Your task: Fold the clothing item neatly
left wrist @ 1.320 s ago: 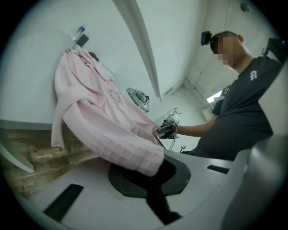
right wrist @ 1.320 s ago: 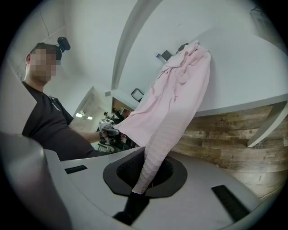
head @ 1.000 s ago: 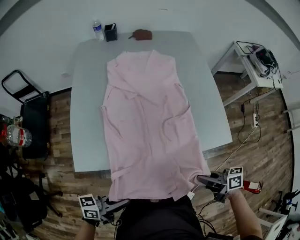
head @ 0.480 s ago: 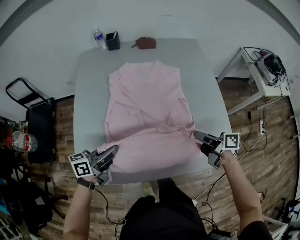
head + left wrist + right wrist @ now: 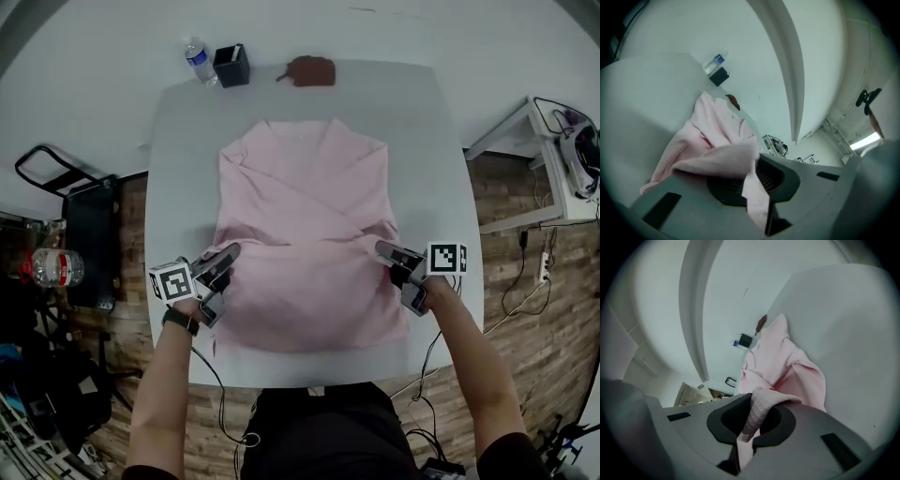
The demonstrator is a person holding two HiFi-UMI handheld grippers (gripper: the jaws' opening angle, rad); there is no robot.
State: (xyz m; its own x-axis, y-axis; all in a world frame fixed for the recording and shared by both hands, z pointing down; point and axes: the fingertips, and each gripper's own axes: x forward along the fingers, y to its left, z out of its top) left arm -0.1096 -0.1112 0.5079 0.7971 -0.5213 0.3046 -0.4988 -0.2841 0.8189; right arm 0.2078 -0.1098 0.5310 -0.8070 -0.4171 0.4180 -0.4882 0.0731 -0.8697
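Probably a lab: side table (image 5: pixel 548 131) with equipment (image 5: pixel 583 150).

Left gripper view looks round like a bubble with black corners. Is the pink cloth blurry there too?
Left gripper view: the wide lens bends straight lines and darkens the corners; the pink garment pinched in the left gripper looks soft up close. Right gripper view: same bending, but the weave in the right gripper shows sharply. Head view: even light, the table edges bow.
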